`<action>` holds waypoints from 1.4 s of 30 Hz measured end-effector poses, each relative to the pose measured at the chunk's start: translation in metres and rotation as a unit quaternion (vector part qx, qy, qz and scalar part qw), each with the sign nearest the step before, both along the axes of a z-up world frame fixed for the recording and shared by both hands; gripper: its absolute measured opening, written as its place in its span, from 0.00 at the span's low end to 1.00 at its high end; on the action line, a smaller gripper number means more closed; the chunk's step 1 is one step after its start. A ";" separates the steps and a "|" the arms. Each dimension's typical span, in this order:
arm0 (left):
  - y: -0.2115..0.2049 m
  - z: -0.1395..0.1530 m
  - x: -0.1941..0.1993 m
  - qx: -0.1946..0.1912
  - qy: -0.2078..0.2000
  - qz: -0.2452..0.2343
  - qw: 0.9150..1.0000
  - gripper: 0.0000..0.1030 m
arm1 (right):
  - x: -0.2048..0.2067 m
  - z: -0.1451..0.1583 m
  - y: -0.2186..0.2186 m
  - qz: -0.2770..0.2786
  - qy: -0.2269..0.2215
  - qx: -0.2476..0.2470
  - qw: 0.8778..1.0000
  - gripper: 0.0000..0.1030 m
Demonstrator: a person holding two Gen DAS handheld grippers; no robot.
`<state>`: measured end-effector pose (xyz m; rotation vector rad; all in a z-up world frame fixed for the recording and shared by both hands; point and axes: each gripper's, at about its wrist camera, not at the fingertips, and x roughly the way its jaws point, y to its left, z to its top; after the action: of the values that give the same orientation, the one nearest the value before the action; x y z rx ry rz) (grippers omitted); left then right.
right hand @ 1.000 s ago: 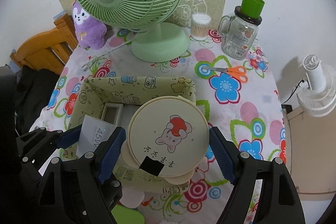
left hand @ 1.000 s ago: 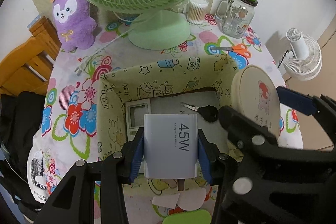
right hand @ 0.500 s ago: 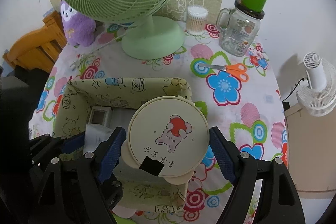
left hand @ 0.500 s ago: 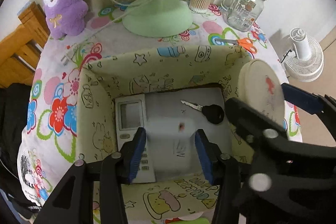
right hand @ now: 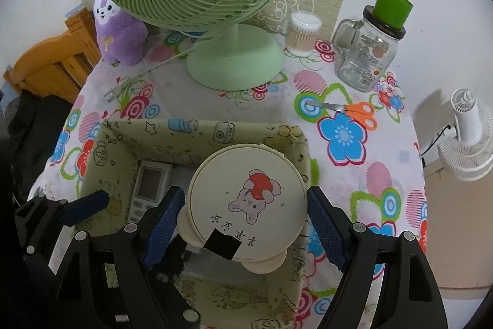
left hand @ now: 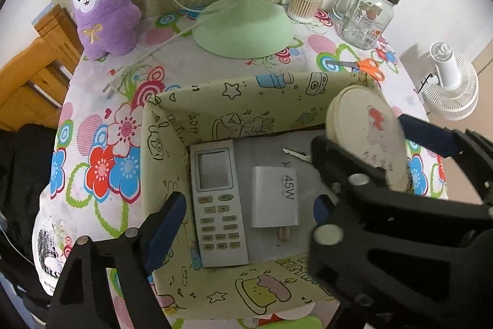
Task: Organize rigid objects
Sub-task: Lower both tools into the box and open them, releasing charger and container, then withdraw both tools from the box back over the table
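A cream fabric box point(left hand: 240, 88) printed with doodles stands on the flowered tablecloth. On its floor lie a grey remote point(left hand: 215, 199), a white 45W charger point(left hand: 274, 196) and a key point(left hand: 295, 153) that is partly hidden. My left gripper point(left hand: 245, 218) hangs over the box with its jaws opening. The charger lies free between them, touching neither pad. My right gripper point(right hand: 246, 224) is shut on a round cream case point(right hand: 246, 202) with a cartoon animal, held over the right part of the box point(right hand: 197, 125). The case point(left hand: 366, 131) also shows in the left wrist view.
Behind the box stand a green desk fan point(right hand: 234, 63), a purple plush toy point(left hand: 104, 5), a tub of cotton swabs point(right hand: 302, 33) and a glass jar point(right hand: 366, 57) with a green lid. Orange scissors point(right hand: 348, 110) lie to the right. A wooden chair point(left hand: 30, 76) is at the left, and a white fan point(right hand: 468, 131) stands beyond the table.
The left jaws have spread and let go of the charger, which now lies on the box floor beside the remote. Both grippers have come closer to the box. The right still grips the round case.
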<state>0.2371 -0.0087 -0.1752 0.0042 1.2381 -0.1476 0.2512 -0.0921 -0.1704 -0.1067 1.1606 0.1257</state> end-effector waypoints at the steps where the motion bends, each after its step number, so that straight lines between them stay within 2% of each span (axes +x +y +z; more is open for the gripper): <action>1: 0.000 0.001 0.000 -0.002 -0.001 0.000 1.000 0.87 | 0.000 -0.001 0.001 0.001 -0.001 -0.002 1.000 0.80; 6: 0.000 0.001 0.000 0.003 -0.002 -0.004 1.000 0.90 | 0.002 -0.008 0.003 -0.002 0.014 0.007 1.000 0.80; 15: -0.002 0.003 -0.002 0.002 -0.003 -0.017 1.000 0.93 | 0.000 -0.008 0.003 -0.011 0.011 0.013 1.000 0.84; 42: -0.011 0.038 -0.053 0.032 -0.041 -0.035 0.998 0.96 | -0.055 0.028 -0.010 -0.033 -0.010 0.037 0.999 0.90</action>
<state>0.1840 -0.0197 -0.1372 0.1081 1.1606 -0.1663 0.1957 -0.1019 -0.1423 -0.0039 1.1378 0.1079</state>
